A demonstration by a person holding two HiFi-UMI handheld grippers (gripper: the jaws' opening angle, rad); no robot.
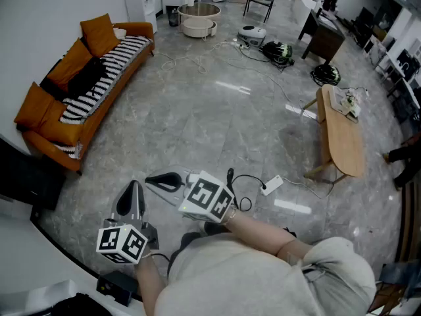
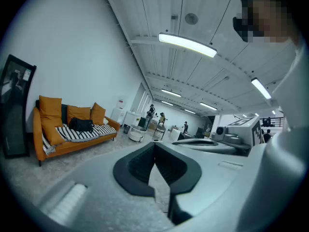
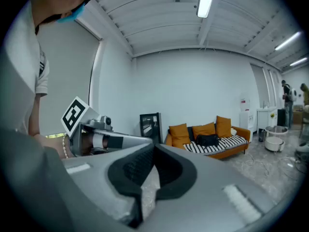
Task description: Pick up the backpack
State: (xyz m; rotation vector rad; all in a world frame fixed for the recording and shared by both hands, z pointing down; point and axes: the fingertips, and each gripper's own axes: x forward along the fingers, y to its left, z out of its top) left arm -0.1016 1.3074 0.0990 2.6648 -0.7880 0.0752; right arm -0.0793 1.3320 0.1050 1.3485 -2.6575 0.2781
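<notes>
The black backpack (image 1: 84, 76) lies on the striped seat of an orange sofa (image 1: 39, 110) at the far left wall, well away from both grippers. It is small in the left gripper view, where the backpack (image 2: 80, 124) sits left of centre. In the right gripper view the backpack (image 3: 207, 140) sits right of centre. My left gripper (image 1: 134, 188) is held low near the person's body, jaws shut and empty. My right gripper (image 1: 158, 178) points left beside it, also shut with nothing held. Both hover over bare floor.
A wooden bench table (image 1: 342, 133) stands at the right. Cables (image 1: 197, 61) and a white power strip (image 1: 271, 185) trail over the grey floor. A round tub (image 1: 198, 18) stands at the back. A dark framed panel (image 2: 14, 110) leans on the wall beside the sofa.
</notes>
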